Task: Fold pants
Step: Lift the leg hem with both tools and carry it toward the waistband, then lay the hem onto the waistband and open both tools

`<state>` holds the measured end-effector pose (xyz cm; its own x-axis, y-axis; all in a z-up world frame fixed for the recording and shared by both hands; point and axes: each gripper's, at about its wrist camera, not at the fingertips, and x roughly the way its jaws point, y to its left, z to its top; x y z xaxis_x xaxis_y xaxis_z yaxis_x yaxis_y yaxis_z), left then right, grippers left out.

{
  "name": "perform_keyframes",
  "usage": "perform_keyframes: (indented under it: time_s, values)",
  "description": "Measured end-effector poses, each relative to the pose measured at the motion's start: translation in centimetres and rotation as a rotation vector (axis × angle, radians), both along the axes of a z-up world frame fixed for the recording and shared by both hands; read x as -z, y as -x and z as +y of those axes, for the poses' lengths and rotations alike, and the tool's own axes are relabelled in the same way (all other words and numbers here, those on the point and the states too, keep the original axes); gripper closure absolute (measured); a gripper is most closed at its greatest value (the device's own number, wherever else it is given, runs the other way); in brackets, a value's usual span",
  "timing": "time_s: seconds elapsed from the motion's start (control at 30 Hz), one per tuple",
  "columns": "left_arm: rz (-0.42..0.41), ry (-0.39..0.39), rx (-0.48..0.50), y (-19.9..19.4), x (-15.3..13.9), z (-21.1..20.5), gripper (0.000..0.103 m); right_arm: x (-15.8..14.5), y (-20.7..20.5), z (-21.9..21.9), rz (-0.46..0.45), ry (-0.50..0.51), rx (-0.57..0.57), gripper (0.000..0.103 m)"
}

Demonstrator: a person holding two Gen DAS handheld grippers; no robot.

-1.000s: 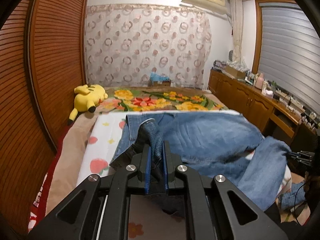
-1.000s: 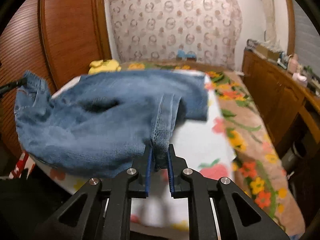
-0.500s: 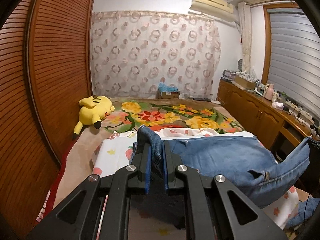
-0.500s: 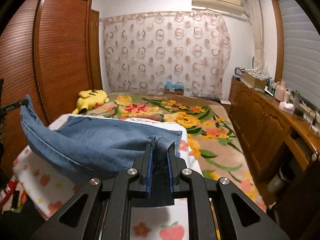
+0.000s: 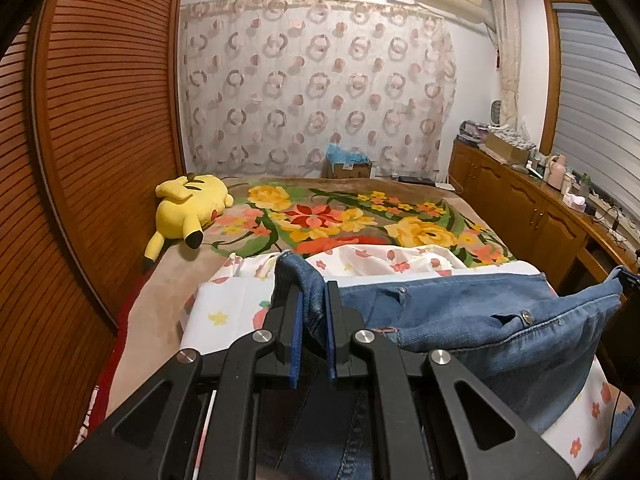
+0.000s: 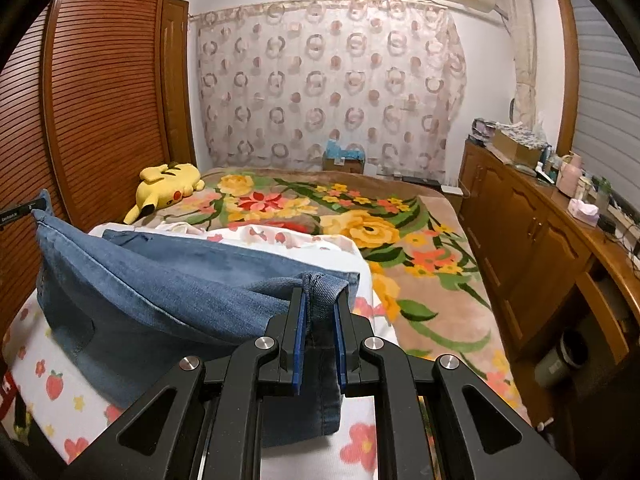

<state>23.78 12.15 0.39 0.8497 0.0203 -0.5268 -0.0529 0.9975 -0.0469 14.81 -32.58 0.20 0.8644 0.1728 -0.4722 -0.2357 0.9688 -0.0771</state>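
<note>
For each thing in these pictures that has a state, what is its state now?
Blue denim pants: held up at both ends, sagging over the bed.
Left gripper: shut on pants.
Right gripper: shut on pants.
Yellow plush toy: lying on the flowered blanket.
Brown slatted wardrobe door: closed.

the pants [image 5: 460,320] lie across the near end of the bed [image 5: 452,200], on a sheet [image 5: 224,308]. a plush toy [image 5: 188,208] lies far left, a cabinet [image 5: 532,216] stands along the right, a curtain [image 5: 316,92] hangs behind.
</note>
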Motion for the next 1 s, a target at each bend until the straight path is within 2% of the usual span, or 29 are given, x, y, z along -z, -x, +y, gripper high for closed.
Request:
perform_keyframes:
  time_s: [0.2, 0.43, 0.6, 0.73, 0.83, 0.87, 0.97, 1.0]
  values:
    - [0.038, -0.007, 0.001, -3.4, 0.7, -0.1, 0.092, 0.3, -3.8, 0.3, 0.044, 0.008, 0.01, 0.09]
    - [0.114, -0.014, 0.006, -7.2, 2.9, -0.1, 0.092, 0.4, -8.0, 0.9, 0.122, 0.013, 0.018, 0.09]
    - [0.158, -0.027, 0.012, -8.7, 4.4, -0.7, 0.092, 0.1, -9.6, 1.1, 0.152, -0.003, 0.025, 0.09]
    - [0.169, -0.015, 0.022, -8.7, 4.6, -0.8, 0.09, -0.1, -9.7, 1.2, 0.163, -0.002, 0.032, 0.09]
    - [0.159, -0.014, 0.03, -8.5, 4.1, -0.7, 0.082, -0.4, -9.5, 0.9, 0.163, -0.014, 0.043, 0.085]
    - [0.153, -0.023, 0.027, -8.3, 3.9, -0.7, 0.074, -0.4, -9.5, 0.8, 0.161, -0.02, 0.051, 0.085]
    - [0.142, -0.025, 0.041, -8.0, 3.4, -0.8, 0.069, -1.0, -8.9, 0.2, 0.148, -0.038, 0.066, 0.08]
    - [0.14, -0.025, 0.042, -7.9, 3.3, -0.8, 0.064, -1.4, -8.5, 0.0, 0.14, -0.044, 0.066, 0.078]
